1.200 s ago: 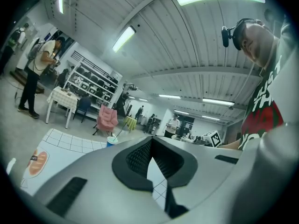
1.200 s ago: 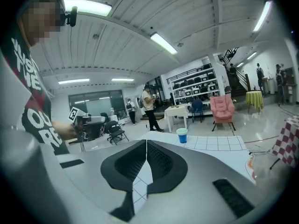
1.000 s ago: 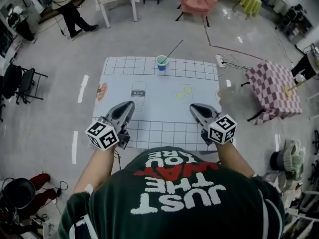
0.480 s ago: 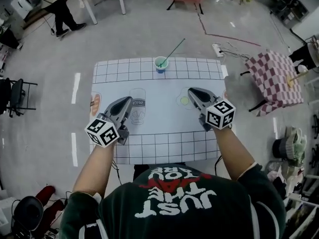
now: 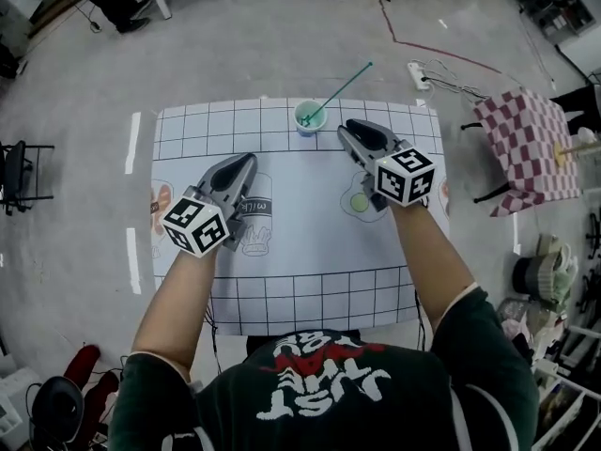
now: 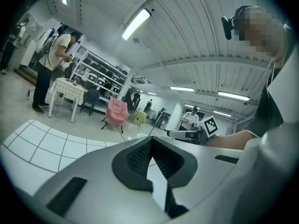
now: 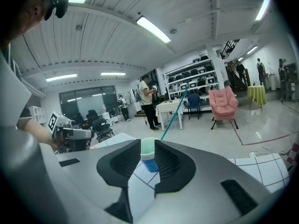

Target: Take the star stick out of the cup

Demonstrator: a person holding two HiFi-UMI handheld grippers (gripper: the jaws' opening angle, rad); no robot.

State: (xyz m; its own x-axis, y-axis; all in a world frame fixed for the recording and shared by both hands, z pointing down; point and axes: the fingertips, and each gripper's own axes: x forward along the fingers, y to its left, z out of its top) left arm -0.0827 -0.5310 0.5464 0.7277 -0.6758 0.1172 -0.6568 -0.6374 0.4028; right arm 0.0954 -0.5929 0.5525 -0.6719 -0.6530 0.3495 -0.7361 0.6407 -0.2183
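Observation:
A light green and blue cup (image 5: 307, 116) stands at the far edge of the white gridded mat (image 5: 282, 280). A thin green stick (image 5: 340, 90) leans out of it to the far right; its star end does not show. My right gripper (image 5: 345, 128) is just right of the cup, a little apart from it. In the right gripper view the cup (image 7: 148, 154) shows through the gap of the open right gripper (image 7: 147, 148), with the stick (image 7: 175, 112) rising above. My left gripper (image 5: 249, 162) hovers over the mat, left of and nearer than the cup. The left gripper (image 6: 149, 146) shows a narrow gap and holds nothing.
Flat prints lie on the mat: a milk bottle (image 5: 255, 216) under the left gripper and green circles (image 5: 359, 202) under the right one. A checkered table (image 5: 528, 139) stands to the right, a power strip (image 5: 418, 71) lies on the floor beyond the mat, and a dark chair (image 5: 14, 172) stands at left.
Both grippers have moved forward over the mat towards the cup. The right one went further and now sits beside the cup. The cup and stick have not moved.

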